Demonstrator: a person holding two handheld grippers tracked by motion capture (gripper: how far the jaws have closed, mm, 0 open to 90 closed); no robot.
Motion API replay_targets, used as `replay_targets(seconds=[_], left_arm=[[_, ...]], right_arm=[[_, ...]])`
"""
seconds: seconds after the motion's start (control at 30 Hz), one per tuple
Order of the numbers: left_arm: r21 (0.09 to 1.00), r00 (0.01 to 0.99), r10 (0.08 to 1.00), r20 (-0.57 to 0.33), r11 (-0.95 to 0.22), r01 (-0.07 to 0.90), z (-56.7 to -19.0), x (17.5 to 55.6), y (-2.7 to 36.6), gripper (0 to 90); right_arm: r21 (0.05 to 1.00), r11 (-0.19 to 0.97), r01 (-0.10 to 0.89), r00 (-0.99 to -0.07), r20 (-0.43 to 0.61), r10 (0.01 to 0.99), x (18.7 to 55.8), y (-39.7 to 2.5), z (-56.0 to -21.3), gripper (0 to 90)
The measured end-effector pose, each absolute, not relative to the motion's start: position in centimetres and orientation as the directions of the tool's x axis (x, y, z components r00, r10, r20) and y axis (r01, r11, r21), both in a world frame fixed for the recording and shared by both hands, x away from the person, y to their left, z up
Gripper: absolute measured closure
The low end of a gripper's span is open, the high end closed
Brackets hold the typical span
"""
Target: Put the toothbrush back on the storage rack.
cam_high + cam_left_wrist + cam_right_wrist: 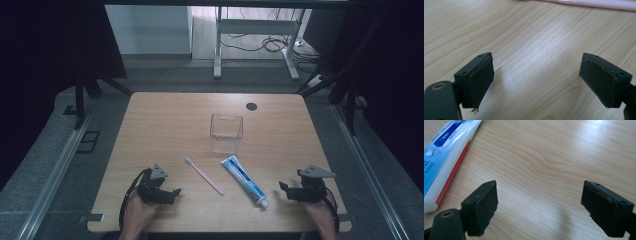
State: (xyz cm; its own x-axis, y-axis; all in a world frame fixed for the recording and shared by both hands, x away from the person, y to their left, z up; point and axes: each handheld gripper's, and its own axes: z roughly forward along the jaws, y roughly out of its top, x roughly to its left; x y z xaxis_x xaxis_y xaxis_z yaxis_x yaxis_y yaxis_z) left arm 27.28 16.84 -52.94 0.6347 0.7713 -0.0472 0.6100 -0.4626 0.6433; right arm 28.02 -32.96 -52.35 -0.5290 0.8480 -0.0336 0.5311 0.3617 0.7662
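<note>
Left gripper [172, 192]: rests at the near left of the wooden table [165, 120], held by a hand from below; jaws spread wide, nothing between them, bare wood under them in the left gripper view [536, 75].

Toothbrush [204, 176]: pink handle, pale bristled head pointing away from the person; lies flat and slantwise, just right of the left gripper, apart from it. No writing legible. Its handle crosses the top edge of the left gripper view [594, 3].

Clear plastic cup [226, 133]: square, upright, mid-table, beyond both toothbrush and tube, well apart from either gripper.

Toothpaste tube [244, 180]: white and blue with a red stripe, cap toward the person; lies flat between toothbrush and right gripper. Blue label panel shows print, too small to read [446, 147].

Right gripper [284, 189]: near right of table, jaws wide apart and empty, just beside the tube's cap end, not touching.

Round dark grommet [251, 106]: far edge of the table.
</note>
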Motion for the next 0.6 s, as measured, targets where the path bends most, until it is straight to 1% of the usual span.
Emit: replay_targets(seconds=[0.2,0.6], left_arm=[[0.659,0.655,0.756,-0.022,-0.481,0.578,-52.95,27.27,16.71,12.7],[0.631,0.645,0.764,-0.040,-0.481,0.609,-52.64,27.48,16.23,13.1]], right_arm=[[0.759,0.383,0.526,-0.550,-0.039,0.834,28.00,-32.62,-52.58,13.5],[0.760,0.381,0.527,-0.563,-0.023,0.826,28.01,-32.49,-52.70,13.5]])
